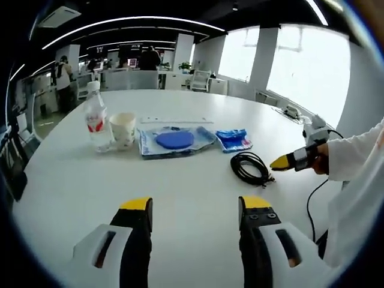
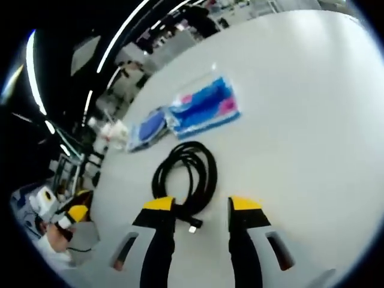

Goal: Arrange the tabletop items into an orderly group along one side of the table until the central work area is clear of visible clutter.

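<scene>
Your left tool [image 1: 195,207] hangs released over the bare near part of the white surface [image 1: 180,174], its yellow-tipped jaws well apart with nothing between them. Your right tool [image 2: 203,207] is also released, jaws spread, and it sits low over the coiled black cable [image 2: 186,171]; the cable's near loop and its plug end lie in the gap between the jaws, though you cannot tell from here whether either jaw touches it. In the left gripper view that right tool [image 1: 287,162] comes in from the right, held in your hand [image 1: 321,159], its tip just beside the cable [image 1: 251,167].

Further back a row of things runs across the surface: a clear bottle [image 1: 96,120] with a red label stands upright, a paper cup [image 1: 122,129] just beside it, then a clear bag with a blue disc [image 1: 174,140], then a small blue packet [image 1: 233,139]. The packet [image 2: 203,108] lies just beyond the cable in the right gripper view, the disc [image 2: 151,125] next to it.
</scene>
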{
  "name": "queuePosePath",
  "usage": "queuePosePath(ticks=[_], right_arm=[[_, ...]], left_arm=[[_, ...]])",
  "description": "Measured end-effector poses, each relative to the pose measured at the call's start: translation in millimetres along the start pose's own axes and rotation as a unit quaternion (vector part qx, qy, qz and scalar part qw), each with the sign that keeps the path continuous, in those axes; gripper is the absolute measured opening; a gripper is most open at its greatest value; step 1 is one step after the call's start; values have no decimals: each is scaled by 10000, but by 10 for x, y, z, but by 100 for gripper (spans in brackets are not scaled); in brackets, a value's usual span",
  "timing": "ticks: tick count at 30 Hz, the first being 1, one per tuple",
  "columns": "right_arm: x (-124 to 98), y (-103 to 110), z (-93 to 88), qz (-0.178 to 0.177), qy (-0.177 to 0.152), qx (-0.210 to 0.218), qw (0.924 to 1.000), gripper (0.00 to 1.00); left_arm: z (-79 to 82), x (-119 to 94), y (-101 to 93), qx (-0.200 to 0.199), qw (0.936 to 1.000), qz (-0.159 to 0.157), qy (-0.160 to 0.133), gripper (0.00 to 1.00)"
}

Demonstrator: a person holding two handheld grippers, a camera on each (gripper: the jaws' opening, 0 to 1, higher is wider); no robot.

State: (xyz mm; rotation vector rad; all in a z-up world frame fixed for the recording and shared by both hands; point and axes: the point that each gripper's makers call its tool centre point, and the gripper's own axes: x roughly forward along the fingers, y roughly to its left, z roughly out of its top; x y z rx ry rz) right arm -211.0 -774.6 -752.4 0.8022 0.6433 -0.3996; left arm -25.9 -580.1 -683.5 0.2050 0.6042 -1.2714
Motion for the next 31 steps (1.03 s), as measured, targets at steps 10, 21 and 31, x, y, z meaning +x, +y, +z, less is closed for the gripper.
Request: queuePosePath(ticks=[10, 21, 31], right_arm=[[-266, 88, 10, -103, -185, -690, 9974, 61], [-562, 268, -113, -63, -232, -769, 9967, 75], [-667, 313, -255, -17, -120, -810, 9966, 78]], left_arm=[[72, -141, 631, -189, 9994, 251, 176, 74], [70, -409, 1203, -277, 9976, 496, 401, 90], [13, -448, 1258, -399, 9967, 492, 502, 94]])
